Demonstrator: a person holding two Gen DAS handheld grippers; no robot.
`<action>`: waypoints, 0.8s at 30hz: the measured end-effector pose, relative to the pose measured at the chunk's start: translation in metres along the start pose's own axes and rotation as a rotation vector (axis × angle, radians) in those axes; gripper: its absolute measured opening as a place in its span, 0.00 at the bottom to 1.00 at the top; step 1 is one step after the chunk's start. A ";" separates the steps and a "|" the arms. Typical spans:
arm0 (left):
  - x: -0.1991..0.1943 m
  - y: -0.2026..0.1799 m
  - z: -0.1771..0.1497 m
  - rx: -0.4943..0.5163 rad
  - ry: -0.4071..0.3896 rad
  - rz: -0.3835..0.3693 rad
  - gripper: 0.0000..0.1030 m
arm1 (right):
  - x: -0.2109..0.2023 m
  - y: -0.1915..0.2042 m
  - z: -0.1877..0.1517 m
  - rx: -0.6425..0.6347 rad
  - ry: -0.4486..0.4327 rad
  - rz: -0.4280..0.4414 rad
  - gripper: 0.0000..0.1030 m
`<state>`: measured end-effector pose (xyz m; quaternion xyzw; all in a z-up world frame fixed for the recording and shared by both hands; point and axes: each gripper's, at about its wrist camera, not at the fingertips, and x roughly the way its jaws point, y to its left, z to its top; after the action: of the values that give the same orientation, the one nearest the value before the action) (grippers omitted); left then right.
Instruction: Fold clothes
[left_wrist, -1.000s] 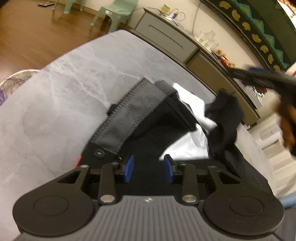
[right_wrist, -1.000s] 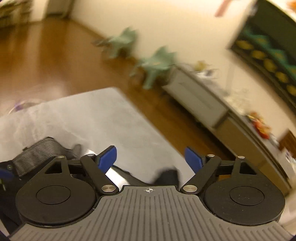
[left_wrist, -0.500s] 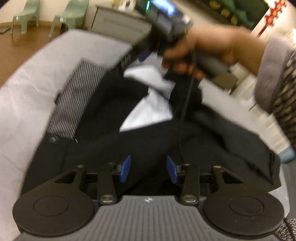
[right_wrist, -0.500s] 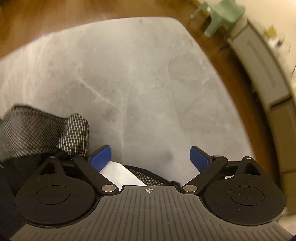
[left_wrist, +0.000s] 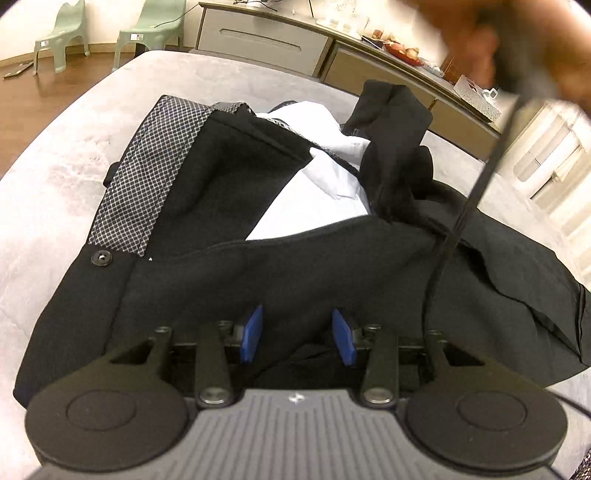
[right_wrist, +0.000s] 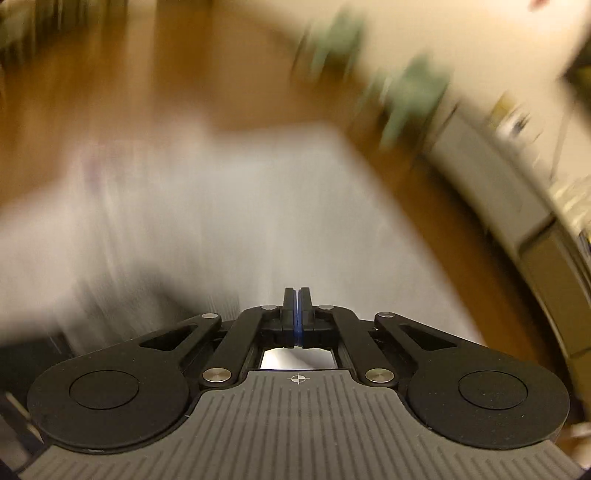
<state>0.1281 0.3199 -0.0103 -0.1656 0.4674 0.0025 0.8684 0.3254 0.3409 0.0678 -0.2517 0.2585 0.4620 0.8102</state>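
Black trousers (left_wrist: 295, 258) lie crumpled on the grey marble-look table (left_wrist: 55, 192), waist opened out. Their checked grey waistband lining (left_wrist: 140, 177) and white pocket lining (left_wrist: 314, 192) show. A black flap (left_wrist: 391, 122) stands bunched up at the far side. My left gripper (left_wrist: 298, 334) is low over the near part of the trousers, its blue pads apart with black cloth lying between them. In the blurred right wrist view my right gripper (right_wrist: 298, 312) is shut, pads together with nothing seen between them, above the table (right_wrist: 221, 221).
A person's blurred hand (left_wrist: 517, 44) with a dangling black cable (left_wrist: 454, 221) crosses the top right. Beyond the table stand a low sideboard (left_wrist: 266, 37) with small items and two green chairs (left_wrist: 155, 26) on a wooden floor (left_wrist: 44, 99).
The right gripper's jaws have shut and it has swung up off the trousers. The hand has left the middle of the left view, and the left gripper has sunk closer to the cloth.
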 end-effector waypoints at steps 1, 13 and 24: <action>0.000 -0.001 0.000 0.000 0.001 0.000 0.41 | -0.019 -0.003 0.009 0.037 -0.075 0.002 0.00; -0.003 0.001 -0.001 -0.014 0.013 -0.023 0.41 | 0.124 0.043 -0.054 -0.060 0.403 0.047 0.20; 0.000 0.005 0.004 -0.054 0.017 -0.018 0.40 | 0.013 0.078 -0.021 -0.072 -0.234 -0.161 0.08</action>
<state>0.1303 0.3256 -0.0095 -0.1931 0.4731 0.0060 0.8596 0.2583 0.3705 0.0305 -0.2449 0.1246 0.4305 0.8597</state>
